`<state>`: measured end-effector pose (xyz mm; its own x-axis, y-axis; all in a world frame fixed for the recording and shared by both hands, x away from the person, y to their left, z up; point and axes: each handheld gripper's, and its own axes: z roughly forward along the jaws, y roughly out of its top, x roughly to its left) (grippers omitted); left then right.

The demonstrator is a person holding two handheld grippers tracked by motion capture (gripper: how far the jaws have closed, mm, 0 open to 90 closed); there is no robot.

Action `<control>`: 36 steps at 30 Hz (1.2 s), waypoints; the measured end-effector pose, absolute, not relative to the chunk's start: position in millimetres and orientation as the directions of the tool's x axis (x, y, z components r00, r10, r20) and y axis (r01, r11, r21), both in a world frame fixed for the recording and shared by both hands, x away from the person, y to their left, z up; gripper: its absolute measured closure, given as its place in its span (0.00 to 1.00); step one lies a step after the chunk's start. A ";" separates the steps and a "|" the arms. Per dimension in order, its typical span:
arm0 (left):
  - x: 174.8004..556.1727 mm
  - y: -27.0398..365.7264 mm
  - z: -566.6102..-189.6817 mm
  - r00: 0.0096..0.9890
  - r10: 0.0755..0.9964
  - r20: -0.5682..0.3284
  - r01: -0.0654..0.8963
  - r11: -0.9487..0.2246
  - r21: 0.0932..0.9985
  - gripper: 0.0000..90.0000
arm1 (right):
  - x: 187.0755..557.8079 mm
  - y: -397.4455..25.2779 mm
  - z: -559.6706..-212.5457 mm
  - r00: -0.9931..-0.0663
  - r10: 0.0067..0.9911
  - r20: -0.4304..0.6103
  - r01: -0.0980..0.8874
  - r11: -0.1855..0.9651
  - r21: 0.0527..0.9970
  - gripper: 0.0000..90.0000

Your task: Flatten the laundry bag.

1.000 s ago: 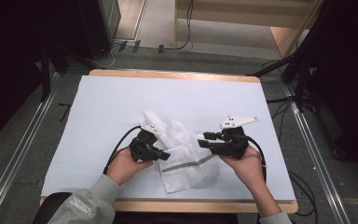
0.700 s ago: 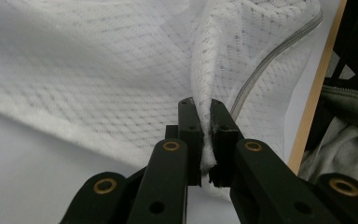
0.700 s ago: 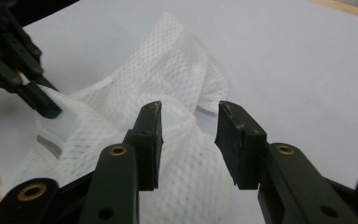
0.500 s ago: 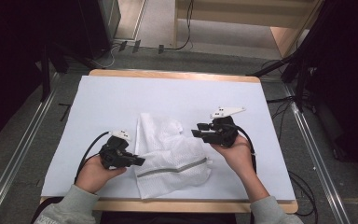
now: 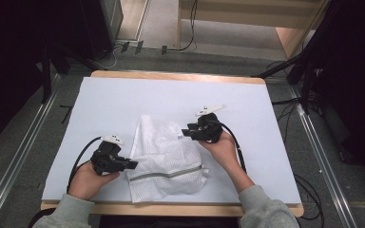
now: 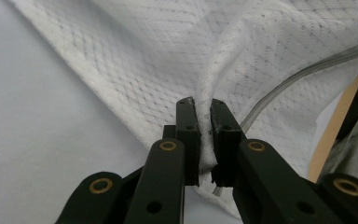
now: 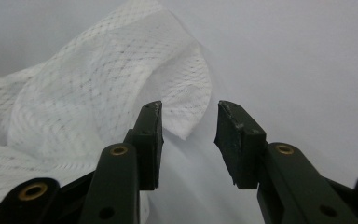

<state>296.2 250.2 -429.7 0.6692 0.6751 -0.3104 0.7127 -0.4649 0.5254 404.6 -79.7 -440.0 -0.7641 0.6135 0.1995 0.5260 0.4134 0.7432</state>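
Note:
A white mesh laundry bag [image 5: 166, 156] with a grey zipper [image 5: 166, 175] lies crumpled on the white table cover, near the front edge. My left gripper [image 5: 132, 165] is at the bag's left edge and is shut on a fold of the mesh [image 6: 204, 140], pinched between its jaws. My right gripper [image 5: 186, 132] is at the bag's upper right, open. A loose corner of the mesh bag [image 7: 186, 100] lies just ahead of its left jaw, and nothing is between the jaws.
The white cover [image 5: 123, 99] spreads over a wooden table [image 5: 180, 76]. Metal rails [image 5: 24, 152] run along both sides on the floor. Cables [image 5: 83, 156] trail from each gripper toward the front edge.
The left gripper has pulled the bag's left edge outward to the left and spread the bag flatter. The right gripper has moved up and away from the front edge.

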 end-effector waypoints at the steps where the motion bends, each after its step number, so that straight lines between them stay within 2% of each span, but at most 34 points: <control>1: 296.4 251.3 -430.2 0.669 0.677 -0.307 0.713 -0.467 0.523 0.95 | 407.3 -76.2 -443.5 -0.765 0.610 0.205 0.528 0.412 0.742 0.69; 7: 294.8 256.8 -432.5 0.654 0.693 -0.303 0.719 -0.446 0.532 0.94 | 415.4 -50.8 -464.0 -0.763 0.619 0.183 0.537 0.451 0.712 0.59; 11: 295.0 257.8 -433.6 0.651 0.698 -0.299 0.721 -0.444 0.532 0.93 | 416.1 -43.4 -471.0 -0.760 0.629 0.164 0.537 0.466 0.704 0.59; 13: 295.9 258.9 -433.8 0.652 0.697 -0.299 0.720 -0.443 0.535 0.93 | 415.1 -41.3 -470.8 -0.762 0.633 0.140 0.524 0.475 0.706 0.64; 17: 296.6 259.5 -433.9 0.649 0.698 -0.303 0.721 -0.438 0.537 0.93 | 412.5 -40.6 -468.9 -0.760 0.642 0.101 0.516 0.501 0.695 0.90; 19: 296.3 259.5 -433.2 0.651 0.694 -0.307 0.721 -0.437 0.538 0.94 | 413.8 -43.3 -467.9 -0.756 0.644 0.117 0.530 0.498 0.686 0.97; 25: 297.6 259.9 -432.5 0.654 0.692 -0.307 0.718 -0.437 0.542 0.94 | 420.9 -63.3 -459.0 -0.719 0.677 0.157 0.570 0.444 0.692 0.99; 36: 301.1 259.8 -430.7 0.655 0.693 -0.301 0.713 -0.434 0.551 0.95 | 436.5 -113.1 -438.5 -0.652 0.739 0.169 0.601 0.368 0.710 0.99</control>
